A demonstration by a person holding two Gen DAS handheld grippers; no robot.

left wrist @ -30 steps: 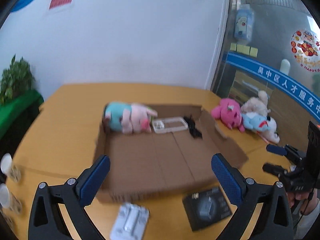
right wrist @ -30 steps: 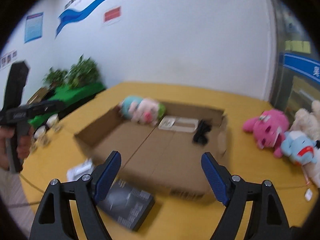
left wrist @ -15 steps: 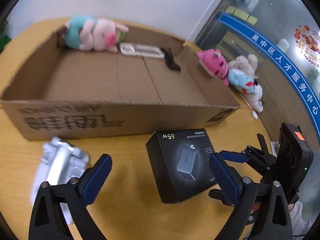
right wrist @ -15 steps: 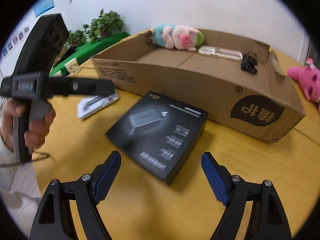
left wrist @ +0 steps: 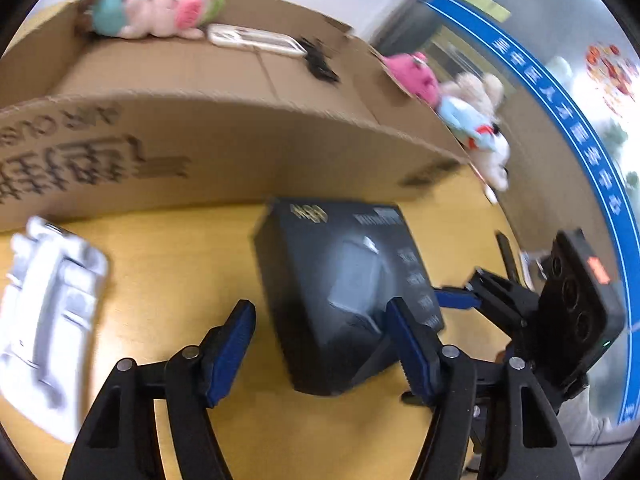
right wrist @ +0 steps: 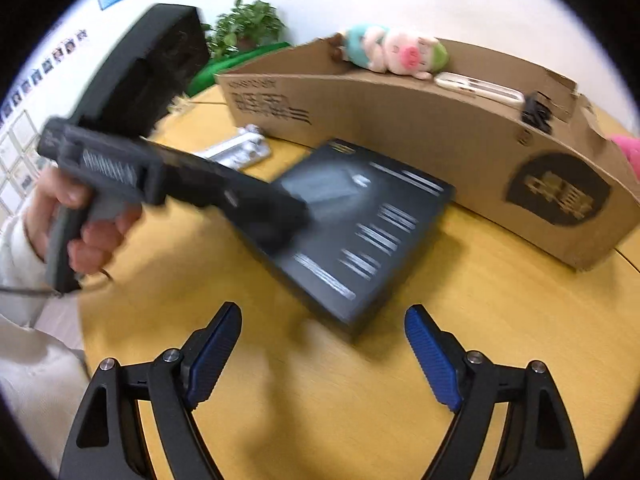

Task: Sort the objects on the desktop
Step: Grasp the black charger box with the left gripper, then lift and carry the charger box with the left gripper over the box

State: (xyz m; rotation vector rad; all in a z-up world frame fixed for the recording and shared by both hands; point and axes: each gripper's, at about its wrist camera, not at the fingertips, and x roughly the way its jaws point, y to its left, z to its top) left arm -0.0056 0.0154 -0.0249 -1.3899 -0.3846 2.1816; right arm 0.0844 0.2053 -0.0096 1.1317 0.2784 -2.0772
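A black charger box point(left wrist: 344, 284) lies on the yellow table in front of a shallow cardboard box point(left wrist: 224, 140). My left gripper point(left wrist: 320, 340) is open, its jaws straddling the near end of the black box point(right wrist: 360, 232); its right finger point(left wrist: 412, 344) lies over the box's edge. My right gripper point(right wrist: 322, 352) is open and empty, just short of the black box. The left gripper's body point(right wrist: 168, 176) crosses the right wrist view above the box. A white plastic pack point(left wrist: 44, 308) lies at the left.
The cardboard box point(right wrist: 460, 132) holds a pink pig plush point(left wrist: 160, 4), a clear flat case point(left wrist: 256, 40) and a black clip point(left wrist: 320, 66). Pink, blue and beige plush toys point(left wrist: 460, 108) lie to its right. A potted plant point(right wrist: 248, 24) stands behind.
Both grippers have dropped and closed in on the black box. The left gripper's jaws have narrowed and now straddle the box's near end.
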